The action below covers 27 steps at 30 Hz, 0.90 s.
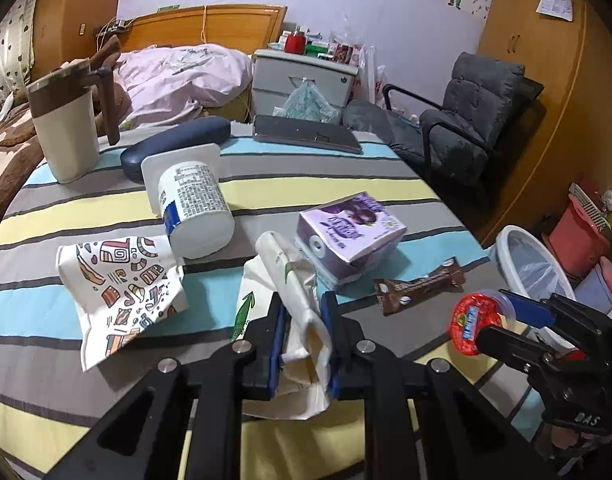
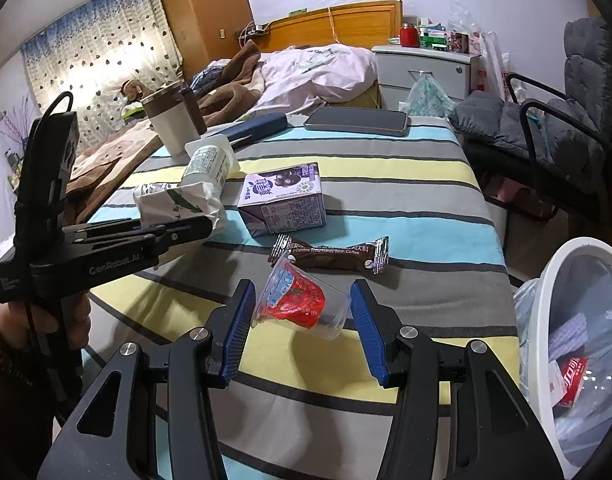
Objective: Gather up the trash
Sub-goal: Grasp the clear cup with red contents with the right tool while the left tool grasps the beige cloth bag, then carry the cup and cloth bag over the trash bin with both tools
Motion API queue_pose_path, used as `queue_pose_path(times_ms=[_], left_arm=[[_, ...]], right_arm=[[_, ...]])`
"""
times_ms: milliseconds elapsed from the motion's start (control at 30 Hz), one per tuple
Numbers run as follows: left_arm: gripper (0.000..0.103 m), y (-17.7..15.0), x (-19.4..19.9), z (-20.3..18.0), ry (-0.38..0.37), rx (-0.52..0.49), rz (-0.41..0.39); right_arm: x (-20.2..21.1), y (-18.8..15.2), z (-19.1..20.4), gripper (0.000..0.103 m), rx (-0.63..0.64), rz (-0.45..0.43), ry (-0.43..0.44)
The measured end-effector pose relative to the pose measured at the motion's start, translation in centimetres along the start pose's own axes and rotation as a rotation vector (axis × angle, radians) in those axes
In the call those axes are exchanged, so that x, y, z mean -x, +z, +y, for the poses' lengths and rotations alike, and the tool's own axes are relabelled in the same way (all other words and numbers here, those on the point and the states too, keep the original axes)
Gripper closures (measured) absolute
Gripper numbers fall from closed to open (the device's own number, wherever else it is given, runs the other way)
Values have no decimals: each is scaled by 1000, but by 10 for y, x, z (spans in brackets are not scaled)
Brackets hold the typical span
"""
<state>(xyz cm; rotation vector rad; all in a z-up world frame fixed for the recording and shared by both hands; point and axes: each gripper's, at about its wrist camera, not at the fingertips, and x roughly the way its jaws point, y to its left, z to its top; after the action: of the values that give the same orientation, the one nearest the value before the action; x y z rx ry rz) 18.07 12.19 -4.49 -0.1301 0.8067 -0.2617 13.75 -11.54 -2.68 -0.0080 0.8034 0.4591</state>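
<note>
My left gripper (image 1: pixel 303 334) is shut on a crumpled white paper wrapper (image 1: pixel 301 320) with green print, just above the striped table; it also shows in the right wrist view (image 2: pixel 177 200). My right gripper (image 2: pixel 301 328) is open around a clear plastic cup (image 2: pixel 299 304) with a red lid, lying on its side between the fingers; the pads do not touch it. The cup also shows in the left wrist view (image 1: pixel 476 320). A purple carton (image 1: pixel 350 232), a brown coffee wrapper (image 2: pixel 330 256), a white yogurt cup (image 1: pixel 193 208) and a patterned paper (image 1: pixel 117 292) lie on the table.
A white trash bin (image 2: pixel 578 344) with a plastic liner and some trash stands at the table's right edge. A beige mug (image 1: pixel 65 128), a dark blue case (image 1: pixel 173 144) and a grey tablet (image 1: pixel 306 134) sit at the far side. A grey armchair (image 1: pixel 466 120) stands to the right.
</note>
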Motion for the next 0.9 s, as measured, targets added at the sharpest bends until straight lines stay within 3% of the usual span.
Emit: queue_pose_path(times_ms=[900], left_arm=[[84,1,47,-93,-65,-131,-91]], right_arm=[[57,-3,-39,52,-75,-136,-84]])
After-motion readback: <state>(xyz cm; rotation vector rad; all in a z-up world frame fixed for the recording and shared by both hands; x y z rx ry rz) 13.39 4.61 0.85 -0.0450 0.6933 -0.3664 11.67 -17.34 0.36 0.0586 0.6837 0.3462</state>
